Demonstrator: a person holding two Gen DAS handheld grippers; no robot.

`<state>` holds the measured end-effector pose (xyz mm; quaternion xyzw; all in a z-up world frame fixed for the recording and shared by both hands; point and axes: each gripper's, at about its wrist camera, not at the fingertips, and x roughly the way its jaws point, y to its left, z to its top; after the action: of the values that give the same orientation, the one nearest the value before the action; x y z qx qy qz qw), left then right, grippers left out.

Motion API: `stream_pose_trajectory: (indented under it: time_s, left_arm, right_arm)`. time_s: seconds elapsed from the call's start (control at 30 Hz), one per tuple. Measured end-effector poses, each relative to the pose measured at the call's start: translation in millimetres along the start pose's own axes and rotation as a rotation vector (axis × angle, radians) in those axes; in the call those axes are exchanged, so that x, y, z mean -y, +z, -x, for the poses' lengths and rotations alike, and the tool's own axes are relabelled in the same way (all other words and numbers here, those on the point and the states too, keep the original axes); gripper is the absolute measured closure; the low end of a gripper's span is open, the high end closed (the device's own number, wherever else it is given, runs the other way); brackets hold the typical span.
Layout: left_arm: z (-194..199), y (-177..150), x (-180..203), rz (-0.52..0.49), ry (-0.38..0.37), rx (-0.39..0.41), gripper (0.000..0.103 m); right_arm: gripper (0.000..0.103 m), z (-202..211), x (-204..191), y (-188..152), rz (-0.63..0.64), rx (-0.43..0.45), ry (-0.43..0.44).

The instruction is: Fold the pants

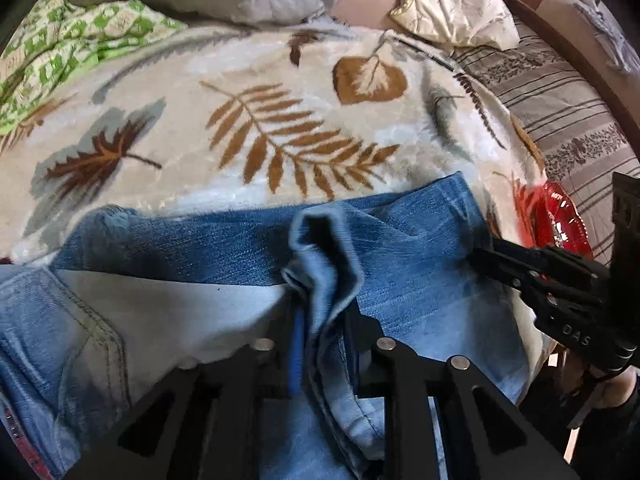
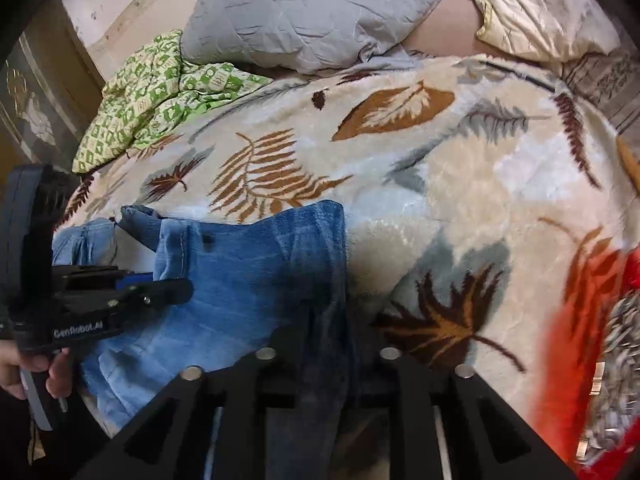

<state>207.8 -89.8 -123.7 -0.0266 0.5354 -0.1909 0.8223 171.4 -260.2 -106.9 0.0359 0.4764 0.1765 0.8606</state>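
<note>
Blue denim pants [image 1: 408, 256] lie across a cream blanket with a leaf print [image 1: 248, 80]. My left gripper [image 1: 320, 312] points down at them and is shut on a bunched fold of denim that stands up between its fingers. In the right wrist view, the same pants [image 2: 248, 264] lie at lower left. My right gripper [image 2: 320, 332] is shut on their right edge, with dark denim filling the gap between its fingers. Each gripper shows in the other's view: the right gripper [image 1: 486, 256] at the pants' right edge, the left gripper [image 2: 182, 288] over the middle of the denim.
A grey pillow [image 2: 312, 12], a green patterned cloth [image 2: 156, 96] and a cream satin cloth [image 1: 452, 4] lie at the back of the bed. Striped bedding [image 1: 560, 104] and a red shiny thing [image 1: 560, 216] are at the right. A hand [image 2: 24, 368] holds the left gripper.
</note>
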Motion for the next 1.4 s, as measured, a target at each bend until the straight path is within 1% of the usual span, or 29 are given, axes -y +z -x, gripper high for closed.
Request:
stream_pose_trajectory:
  time_s: [0.03,0.07,0.1,0.13,0.2,0.27,0.33,0.37,0.43,0.5,0.6,0.7,0.9,0.97,1.03,1.13,1.27,1.4]
  left_arm:
    - [10,-3,0,-0.003,0.022,0.023,0.047]
    - [21,-7,-2,0.000,0.043,0.055,0.031]
    - [38,-12,-5,0.013,0.061,0.107,0.011]
    - [52,-17,-9,0.021,0.070,0.145,0.009]
    - [71,-25,-18,0.021,0.092,0.158,0.009]
    - [87,-34,-29,0.038,0.119,0.159,0.009]
    - [110,-50,-47,0.071,0.173,0.171,0.009]
    - [121,-57,-54,0.084,0.187,0.180,0.008]
    - [146,-74,-72,0.125,0.217,0.202,0.004]
    - [173,-93,-93,0.162,0.236,0.223,0.004]
    - [206,-117,-126,0.204,0.285,0.244,0.004]
    - [225,-135,-153,0.253,0.295,0.247,0.004]
    - [233,-163,-197,0.347,0.286,0.246,0.004]
    - [226,-171,-203,0.368,0.273,0.243,0.004]
    - [220,-178,-204,0.365,0.264,0.234,0.004]
    - [211,-187,-206,0.361,0.287,0.230,0.004]
    - [210,-184,-221,0.408,0.260,0.234,0.004]
    - [213,-173,-226,0.393,0.245,0.240,0.004]
  right_arm:
    - [0.062,6,-1,-1,0.009,0.004,-0.020]
    - [0.054,20,-2,-3,0.024,0.029,-0.050]
    - [0.032,30,-1,-5,0.025,0.053,-0.057]
    - [0.022,42,1,-8,0.016,0.086,-0.060]
    - [0.021,66,2,-15,-0.010,0.148,-0.038]
    - [0.021,76,1,-18,-0.022,0.149,-0.026]
    - [0.021,83,-6,-22,-0.016,0.148,-0.049]
    - [0.021,86,-10,-24,-0.007,0.152,-0.051]
    - [0.021,92,-22,-26,0.014,0.162,-0.040]
    - [0.021,101,-39,-29,0.052,0.178,-0.018]
    - [0.021,109,-75,-28,0.129,0.203,0.015]
    - [0.018,109,-110,-30,0.193,0.209,0.065]
    - [0.018,91,-177,-39,0.307,0.167,0.121]
    - [0.018,86,-194,-41,0.330,0.152,0.132]
    - [0.018,82,-205,-41,0.340,0.145,0.137]
    - [0.018,78,-222,-40,0.359,0.136,0.125]
    - [0.018,73,-240,-41,0.391,0.121,0.125]
    - [0.018,73,-261,-45,0.425,0.128,0.137]
